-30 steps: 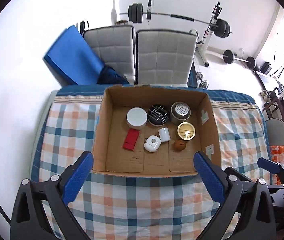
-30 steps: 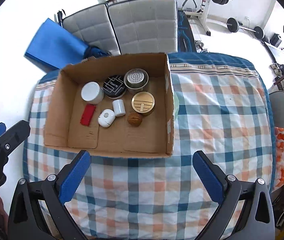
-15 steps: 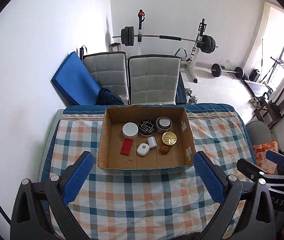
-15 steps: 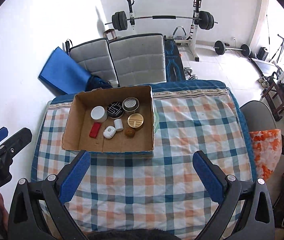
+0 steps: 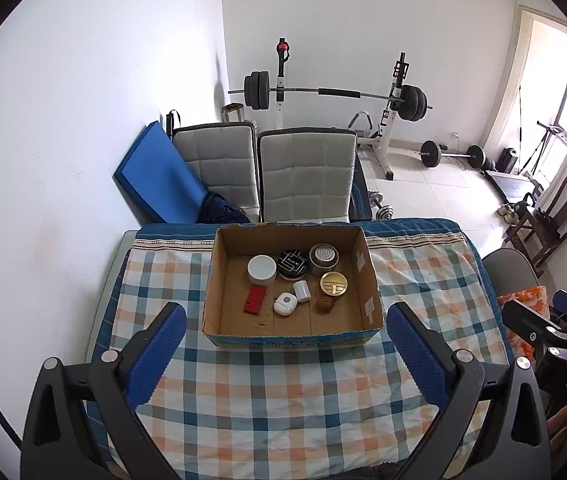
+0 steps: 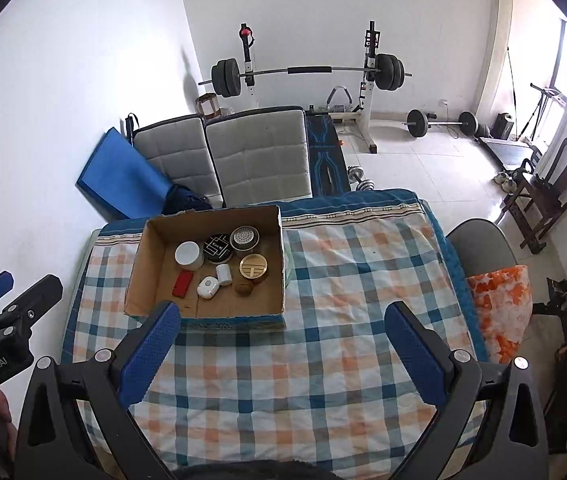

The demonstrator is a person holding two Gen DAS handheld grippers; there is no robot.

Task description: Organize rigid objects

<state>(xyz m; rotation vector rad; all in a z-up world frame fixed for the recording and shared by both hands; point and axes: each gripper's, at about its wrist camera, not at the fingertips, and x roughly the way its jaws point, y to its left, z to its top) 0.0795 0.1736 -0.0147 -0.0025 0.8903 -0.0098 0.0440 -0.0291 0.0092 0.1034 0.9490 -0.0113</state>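
Checked blue, white and orange tablecloth (image 5: 283, 392) covers the table across the lower half of both views. Open brown cardboard box (image 5: 367, 276) sits at centre frame in the left view, holding a white round lid (image 5: 262, 269), black round tin (image 5: 293, 264), perforated metal tin (image 5: 324, 257), gold tin (image 5: 334, 283) and flat red piece (image 5: 254, 299). Left gripper (image 5: 283, 354) and right gripper (image 6: 279, 350), lower frame, stand spread wide, empty. Barbell rack (image 6: 307, 72) and two grey padded chairs (image 5: 307, 176) fill the upper background.

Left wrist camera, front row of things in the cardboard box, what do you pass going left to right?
Red block → white round gadget → small white cylinder → brown nut, all lying loose inside the cardboard box.
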